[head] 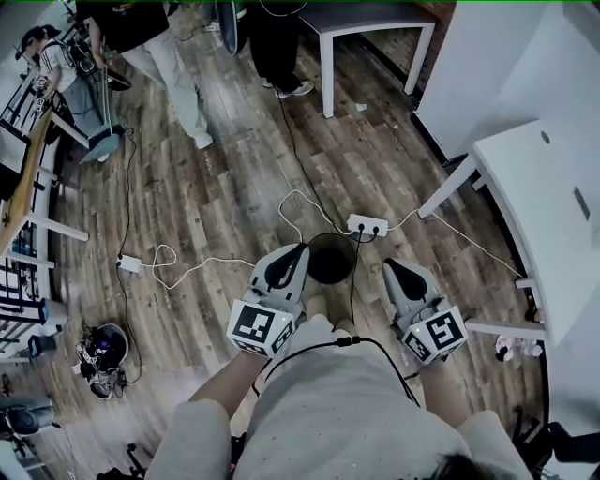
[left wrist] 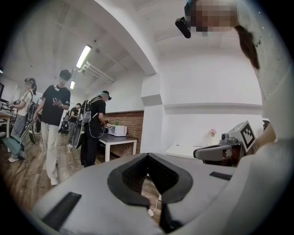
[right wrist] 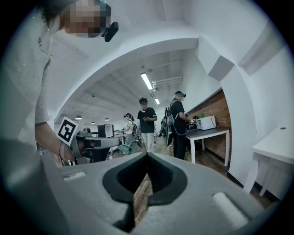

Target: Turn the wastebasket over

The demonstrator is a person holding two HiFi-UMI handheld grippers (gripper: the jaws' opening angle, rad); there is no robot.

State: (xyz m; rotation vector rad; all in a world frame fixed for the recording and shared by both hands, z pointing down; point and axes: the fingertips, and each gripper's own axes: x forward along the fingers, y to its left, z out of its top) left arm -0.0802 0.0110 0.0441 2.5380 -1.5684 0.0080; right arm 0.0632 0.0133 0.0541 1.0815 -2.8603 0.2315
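The wastebasket [head: 330, 258] is black and round, and I see it from straight above on the wooden floor; whether its mouth faces up I cannot tell. My left gripper [head: 299, 250] hangs over its left edge, jaws shut and holding nothing. Just right of the basket, my right gripper [head: 388, 266] is also shut and holds nothing. In the left gripper view the left gripper [left wrist: 147, 156] points level into the room, with the right gripper [left wrist: 216, 153] beside it. In the right gripper view the right gripper [right wrist: 147, 156] has its black pads together, and the left gripper [right wrist: 92, 143] shows at the left. The basket is in neither gripper view.
A white power strip [head: 367, 225] and loose white cables [head: 187, 270] lie on the floor just beyond the basket. White tables stand at the right [head: 544, 206] and at the back [head: 366, 19]. Several people [head: 150, 37] stand at the far left. A small cluttered bin [head: 103, 352] sits at the lower left.
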